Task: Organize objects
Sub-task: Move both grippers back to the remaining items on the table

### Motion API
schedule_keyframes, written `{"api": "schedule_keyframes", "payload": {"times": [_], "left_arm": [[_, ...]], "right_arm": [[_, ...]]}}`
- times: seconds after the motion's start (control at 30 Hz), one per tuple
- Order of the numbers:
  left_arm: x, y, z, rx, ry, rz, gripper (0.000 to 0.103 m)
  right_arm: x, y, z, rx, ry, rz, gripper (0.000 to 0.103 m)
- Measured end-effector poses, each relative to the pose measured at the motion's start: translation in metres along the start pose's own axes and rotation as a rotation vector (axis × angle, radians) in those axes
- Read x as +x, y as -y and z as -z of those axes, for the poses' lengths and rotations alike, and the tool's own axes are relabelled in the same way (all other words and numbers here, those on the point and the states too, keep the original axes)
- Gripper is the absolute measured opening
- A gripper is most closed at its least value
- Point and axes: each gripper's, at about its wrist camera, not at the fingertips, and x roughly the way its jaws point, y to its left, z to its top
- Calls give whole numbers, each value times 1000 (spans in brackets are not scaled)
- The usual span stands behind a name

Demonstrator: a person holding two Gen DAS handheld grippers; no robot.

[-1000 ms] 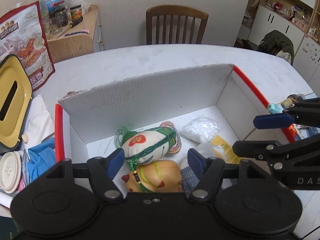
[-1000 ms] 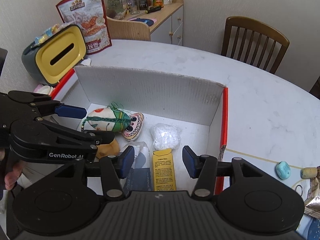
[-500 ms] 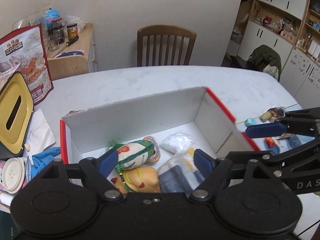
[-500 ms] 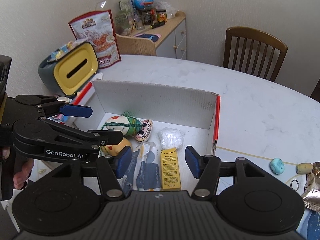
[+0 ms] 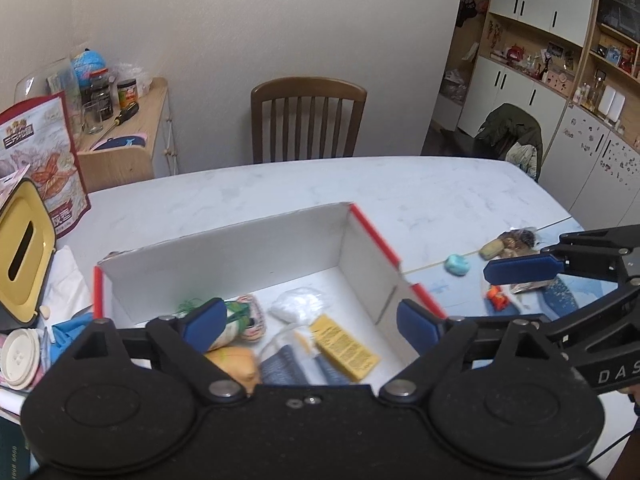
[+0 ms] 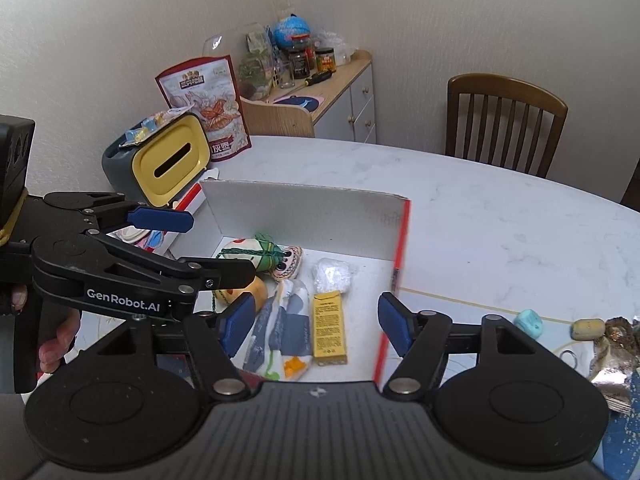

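The white marble bench (image 5: 420, 196) fills most of what I see, with a wooden chair (image 5: 308, 118) at its far edge. On it sits the white cardboard box (image 5: 224, 256) with red edges, open at the top. Beside the box on its left stands the yellow-lidded tissue holder (image 6: 172, 160), and behind that a red snack bag (image 6: 204, 100). Inside the box lie a plush toy with green string (image 6: 256, 254), a patterned cloth pouch (image 6: 284, 320), a yellow carton (image 6: 329, 328) and a small white plastic bag (image 6: 332, 274), all close together on the box floor. My left tongs (image 5: 310, 322) hang over the box with jaws wide and opening, nothing between the pads. My right tongs (image 6: 316, 320) are also over the box, jaws opening, nothing gripped. Out on the bench to the right of the box lie a teal block (image 6: 528, 322) and a tan lump (image 6: 587, 329), near each other, next to a crumpled wrapper (image 6: 616, 360).
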Motion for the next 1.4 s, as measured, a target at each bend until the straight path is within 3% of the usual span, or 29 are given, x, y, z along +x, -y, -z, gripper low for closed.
{"api": "schedule_keyframes", "payload": {"times": [0.23, 0.83, 1.4], "left_arm": [[0, 39, -4, -6, 19, 7, 100], [33, 145, -3, 72, 30, 69, 103], [110, 227, 6, 131, -44, 136, 103]], "right_arm": [[-29, 33, 11, 13, 25, -5, 78], [-71, 142, 65, 49, -2, 52, 82], [-67, 264, 101, 222, -53, 195, 81]]}}
